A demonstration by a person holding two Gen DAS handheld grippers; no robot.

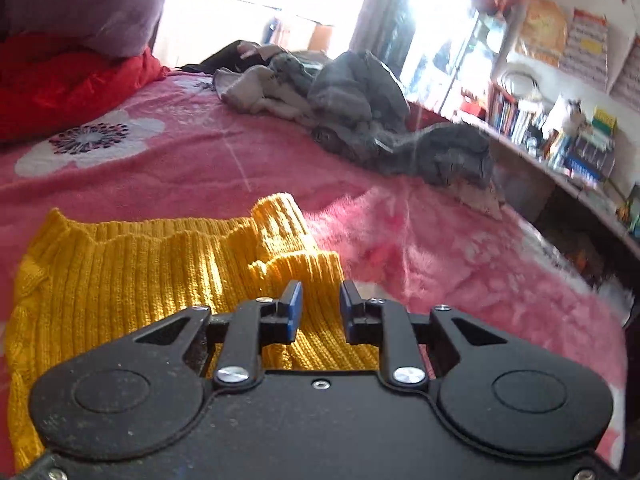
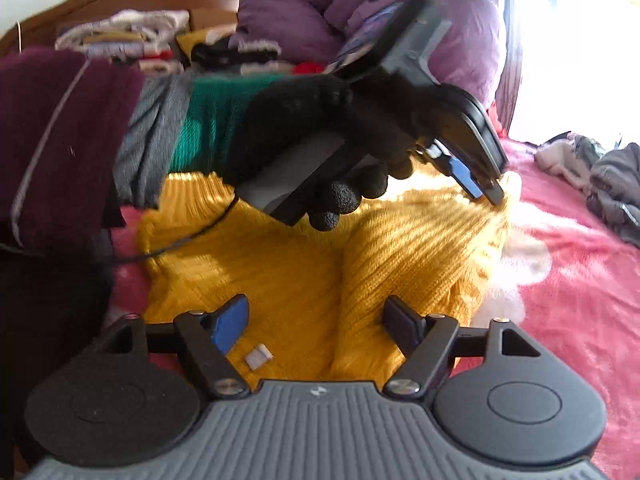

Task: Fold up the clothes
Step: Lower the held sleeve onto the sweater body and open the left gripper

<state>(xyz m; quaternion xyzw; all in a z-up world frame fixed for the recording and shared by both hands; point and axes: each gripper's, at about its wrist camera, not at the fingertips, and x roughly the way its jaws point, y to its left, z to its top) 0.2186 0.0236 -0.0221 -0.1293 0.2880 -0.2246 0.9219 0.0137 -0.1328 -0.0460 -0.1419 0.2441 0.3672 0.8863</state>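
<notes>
A yellow ribbed knit sweater (image 1: 140, 272) lies partly folded on the pink blanket (image 1: 180, 168). My left gripper (image 1: 320, 300) hovers low over the sweater's right edge. Its blue-padded fingers (image 1: 294, 304) stand a narrow gap apart, with knit showing behind them and nothing clearly pinched. In the right wrist view, a black-gloved hand (image 2: 320, 128) holds that left gripper (image 2: 480, 188), tips down at the far edge of the sweater (image 2: 300, 264). My right gripper (image 2: 318, 316) stands wide open just above the sweater's near part, by a small white label (image 2: 258, 356).
A heap of grey clothes (image 1: 360, 100) lies further along the bed. A red quilt (image 1: 60, 80) and purple bedding (image 2: 360, 4) sit toward the headboard, with folded clothes (image 2: 128, 40) stacked there. A shelf of books (image 1: 560, 140) runs along the bed's right side.
</notes>
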